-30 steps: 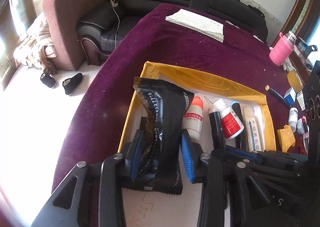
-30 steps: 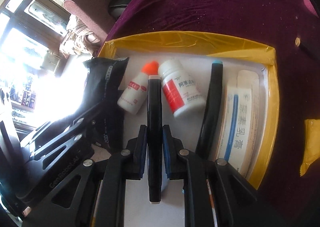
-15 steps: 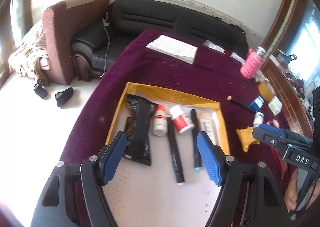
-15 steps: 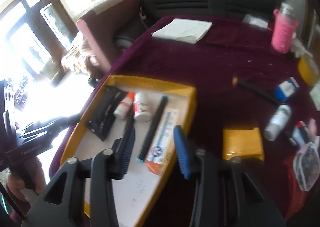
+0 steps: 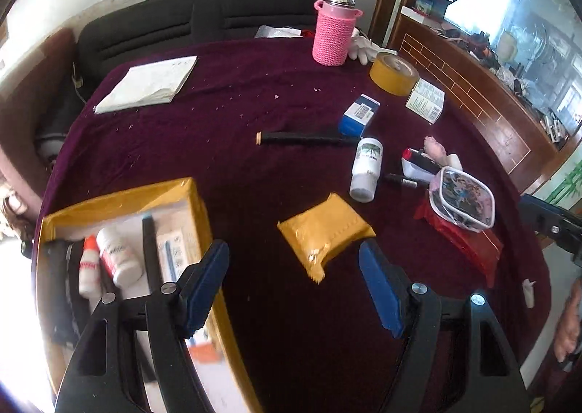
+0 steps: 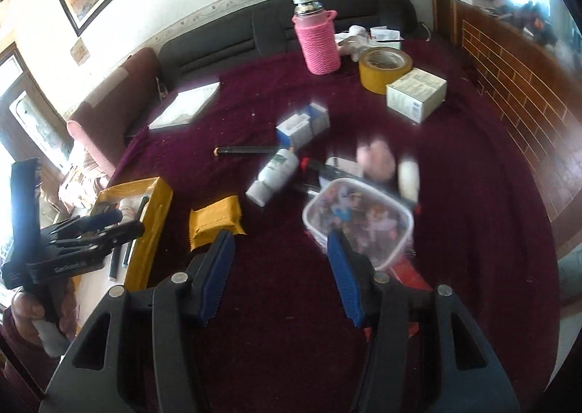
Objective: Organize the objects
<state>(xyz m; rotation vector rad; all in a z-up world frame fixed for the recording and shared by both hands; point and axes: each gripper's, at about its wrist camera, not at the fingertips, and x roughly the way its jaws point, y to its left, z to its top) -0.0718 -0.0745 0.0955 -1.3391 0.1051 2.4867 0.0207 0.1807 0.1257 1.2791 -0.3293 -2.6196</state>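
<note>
Yellow packet point(image 5: 325, 232) — between left claw point(image 5: 293, 289) tips

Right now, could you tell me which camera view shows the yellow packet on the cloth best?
The left wrist view: the yellow packet lies sharp and whole between the open left gripper. The right wrist view shows it smaller, off left.

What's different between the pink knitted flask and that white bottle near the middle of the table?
The pink flask stands upright at the far edge of the table; the white bottle lies on its side among the clutter. The flask wears a pink knitted sleeve under a shiny metal cap, while the bottle is bare white plastic with a printed label. The flask looks clearly bulkier than the bottle. Both rest on the purple cloth, outside the yellow box.
</note>
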